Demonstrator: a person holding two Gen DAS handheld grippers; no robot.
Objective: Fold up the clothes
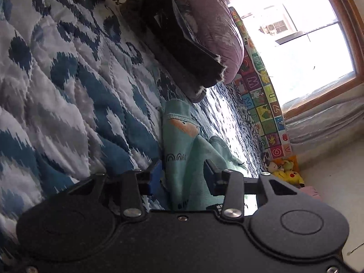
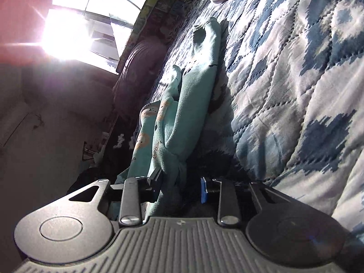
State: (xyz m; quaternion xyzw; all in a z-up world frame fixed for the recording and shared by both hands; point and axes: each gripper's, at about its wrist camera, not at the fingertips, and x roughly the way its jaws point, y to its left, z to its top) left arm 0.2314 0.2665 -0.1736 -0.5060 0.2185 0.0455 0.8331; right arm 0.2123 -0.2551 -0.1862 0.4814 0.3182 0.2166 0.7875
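- Clearly the teal garment [image 1: 182,141] is our concern: it lies bunched in a long ridge on the quilted blue-and-white bedspread [image 1: 68,79], one end at each tool, printed with small faces and rainbows.
- We have the left gripper [image 1: 183,175] set with a finger on either side of one end of the cloth; the jaws stand apart with fabric filling the gap, and we cannot tell whether they truly pinch it.
- We have the right gripper [image 2: 180,183] at the other end, fingers likewise spread with cloth between them, more against one finger; its hold is equally unclear.
- We judge that taking both ends this way lets us lift and stretch the garment flat before any fold.
- Beyond it, a dark folded garment [image 1: 182,52] with frayed hems lies on the bed, with a mauve cushion [image 1: 218,29] just beside it; they limit the room for spreading out.
- Along the bed's far edge runs an alphabet play mat [image 1: 261,95], then the bright window [image 1: 307,34], whose glare washes out the right wrist view.
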